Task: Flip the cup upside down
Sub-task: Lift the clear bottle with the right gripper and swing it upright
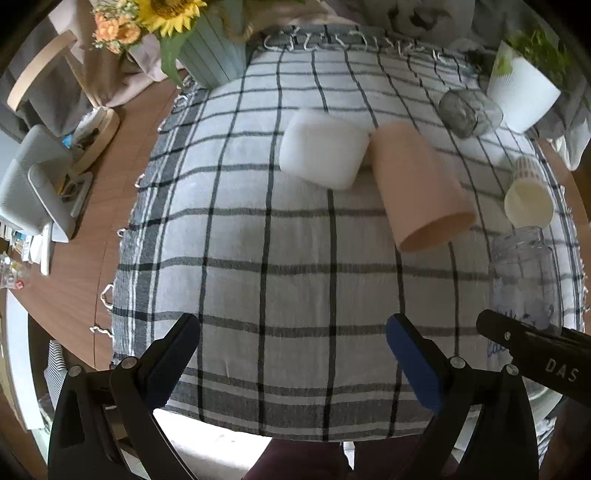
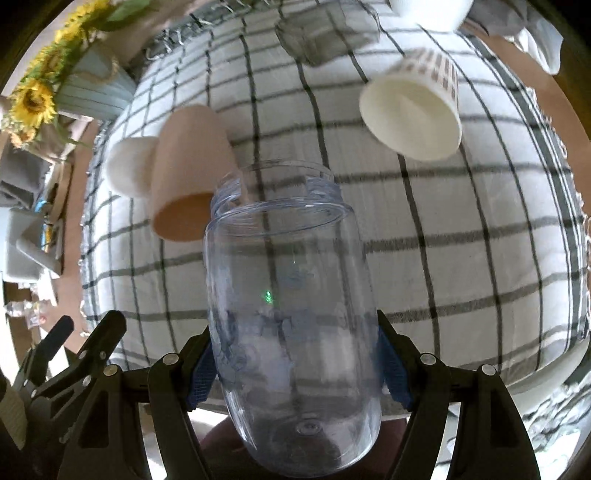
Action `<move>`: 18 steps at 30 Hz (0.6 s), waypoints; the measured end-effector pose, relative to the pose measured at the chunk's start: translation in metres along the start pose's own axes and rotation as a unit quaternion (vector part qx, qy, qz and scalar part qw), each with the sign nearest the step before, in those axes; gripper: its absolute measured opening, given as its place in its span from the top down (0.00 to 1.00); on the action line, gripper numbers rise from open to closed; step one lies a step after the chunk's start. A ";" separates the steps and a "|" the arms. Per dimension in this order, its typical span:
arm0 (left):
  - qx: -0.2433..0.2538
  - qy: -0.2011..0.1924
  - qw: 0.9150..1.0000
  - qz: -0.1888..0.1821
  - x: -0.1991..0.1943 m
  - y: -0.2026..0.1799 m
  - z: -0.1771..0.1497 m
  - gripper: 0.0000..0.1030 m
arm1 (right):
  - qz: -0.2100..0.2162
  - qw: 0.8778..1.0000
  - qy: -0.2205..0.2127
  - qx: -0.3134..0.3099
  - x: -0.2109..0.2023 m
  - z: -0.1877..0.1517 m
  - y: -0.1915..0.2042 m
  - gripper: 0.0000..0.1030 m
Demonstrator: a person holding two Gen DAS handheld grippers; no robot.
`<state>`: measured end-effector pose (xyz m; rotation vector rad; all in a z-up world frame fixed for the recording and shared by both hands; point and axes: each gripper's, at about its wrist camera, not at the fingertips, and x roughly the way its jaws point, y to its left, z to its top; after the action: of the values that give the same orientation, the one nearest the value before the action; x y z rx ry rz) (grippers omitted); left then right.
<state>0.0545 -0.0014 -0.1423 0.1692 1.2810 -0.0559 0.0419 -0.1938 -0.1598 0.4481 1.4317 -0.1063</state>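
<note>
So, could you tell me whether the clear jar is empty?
Empty: the checked cloth shows straight through the clear jar.

Vase (image 1: 212, 55) top cut off by far edge. White pot (image 1: 524, 92) rim hidden by foliage. Far jar (image 2: 321, 33) blurred. Clear jar (image 1: 524, 273) base hidden behind right gripper (image 1: 535, 343); print illegible.
</note>
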 end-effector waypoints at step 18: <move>-0.008 0.034 0.999 0.011 0.019 -0.003 -0.009 0.00 | -0.034 0.999 0.023 -0.010 0.034 -0.005 0.004 0.28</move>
<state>0.0509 -0.0019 -0.1634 0.1733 1.3463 -0.0213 0.0437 -0.1814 -0.1925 0.3891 1.4922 -0.1370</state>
